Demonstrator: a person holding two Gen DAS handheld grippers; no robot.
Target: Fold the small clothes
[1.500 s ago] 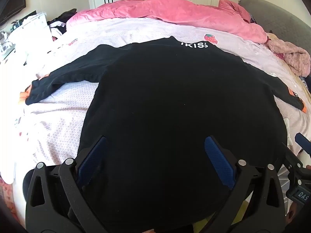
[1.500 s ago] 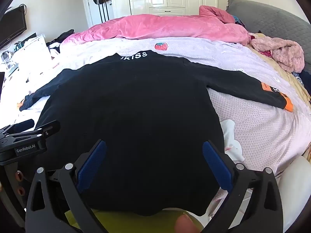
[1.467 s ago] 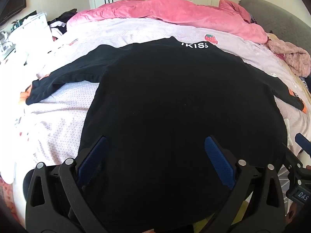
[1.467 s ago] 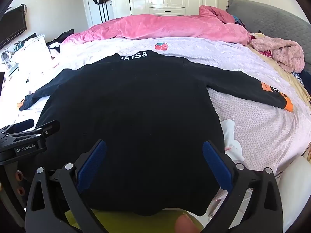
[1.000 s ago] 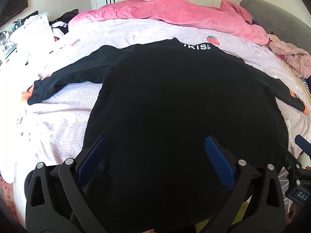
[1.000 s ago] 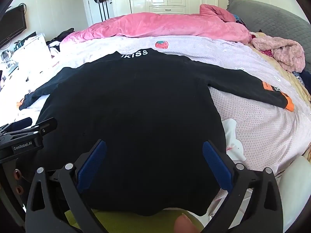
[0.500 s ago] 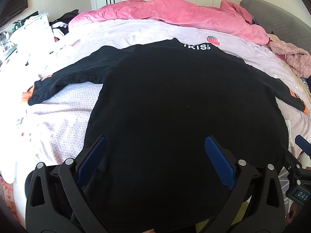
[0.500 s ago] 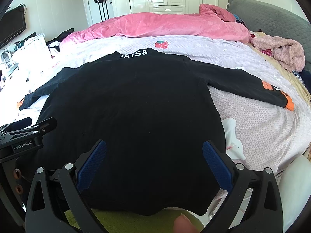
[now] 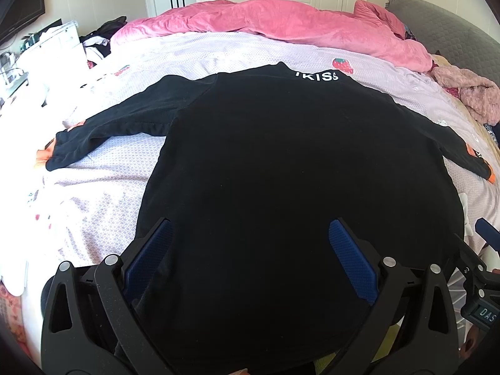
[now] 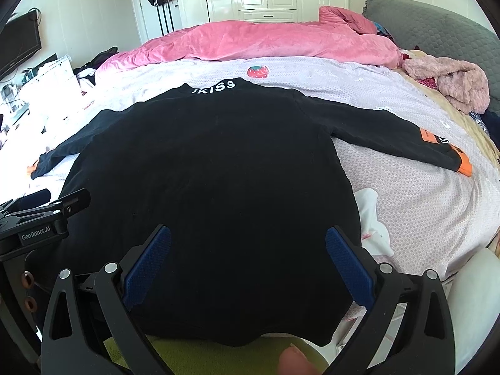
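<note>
- The black long-sleeved top (image 9: 281, 172) lies flat on the bed (image 9: 103, 187), spread across the middle of the pale sheet.
- Its neck, with white letters, points to the far side of the bed, where the pink blanket (image 9: 281, 22) is piled.
- Its bottom hem hangs at the near edge of the bed, just under the tongs.
- The left sleeve (image 9: 109, 128) lies out toward the left edge of the bed. The right sleeve (image 10: 400, 137), with an orange patch, lies out toward the right edge.
- The left gripper (image 9: 247, 250) is spread wide and holds nothing.
- The right gripper (image 10: 247, 250) is spread wide too, with nothing between its blue pads.
- Almost nothing has changed in the last moment. The top has not moved, and both tongs have stayed spread wide above the hem, drifting only a tiny bit.
- So I think the folding has not started yet. The top looks smoothed and ready.
- A good first fold may be bringing a sleeve across the body.
</note>
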